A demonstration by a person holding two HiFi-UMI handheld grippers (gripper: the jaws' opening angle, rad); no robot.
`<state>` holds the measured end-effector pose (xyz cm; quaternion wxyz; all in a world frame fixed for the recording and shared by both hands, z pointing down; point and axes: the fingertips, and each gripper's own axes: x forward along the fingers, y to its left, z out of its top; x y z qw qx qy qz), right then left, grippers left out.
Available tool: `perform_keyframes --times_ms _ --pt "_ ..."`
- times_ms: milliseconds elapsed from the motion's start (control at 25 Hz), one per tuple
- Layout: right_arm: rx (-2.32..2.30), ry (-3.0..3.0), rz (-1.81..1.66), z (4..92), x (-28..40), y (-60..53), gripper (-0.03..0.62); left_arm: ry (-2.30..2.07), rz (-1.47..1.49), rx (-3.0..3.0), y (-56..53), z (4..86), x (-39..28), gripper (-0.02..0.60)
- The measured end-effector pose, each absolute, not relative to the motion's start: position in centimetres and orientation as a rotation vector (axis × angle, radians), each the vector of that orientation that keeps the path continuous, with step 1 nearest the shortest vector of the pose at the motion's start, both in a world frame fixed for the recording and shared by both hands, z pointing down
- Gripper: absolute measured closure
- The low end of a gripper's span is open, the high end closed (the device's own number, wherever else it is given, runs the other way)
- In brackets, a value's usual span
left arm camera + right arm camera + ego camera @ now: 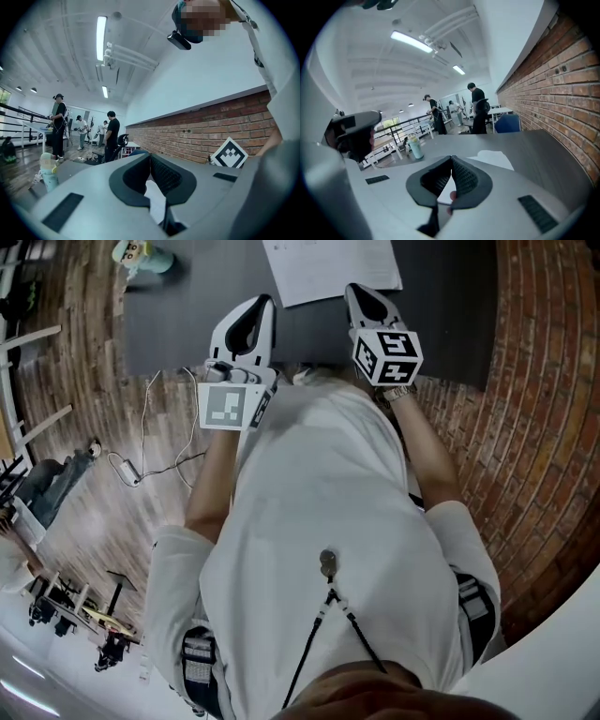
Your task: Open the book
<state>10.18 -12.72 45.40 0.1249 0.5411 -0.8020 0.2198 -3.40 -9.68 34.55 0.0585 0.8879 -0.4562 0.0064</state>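
Left fingers (165, 174) are seen pressed together at the tips, nothing gripped; right fingers (465, 177) are likewise closed tip to tip and empty. Left gripper (265, 304) and right gripper (353, 289) are held side by side close to the person's (328, 521) chest, raised over the near edge of the dark bench (187, 324). The white book (330, 268) is laid flat on the bench beyond the fingertips, touched by neither gripper. A teal cup (141, 254) is stood at the bench's far left, well apart from the book
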Motion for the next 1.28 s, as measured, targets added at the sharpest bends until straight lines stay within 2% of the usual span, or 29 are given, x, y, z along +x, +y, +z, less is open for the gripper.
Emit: perform_keyframes --times_ms 560,1280 --pt "1.611 -2.6 0.4 32.3 6.8 -10.6 0.559 -1.405 -0.047 2.679 -8.4 31.6 -3.8 0.558" --pt "1.635 -2.628 0.323 29.5 7.1 -9.7 0.559 -1.422 -0.103 2.712 -9.2 29.0 -3.5 0.558"
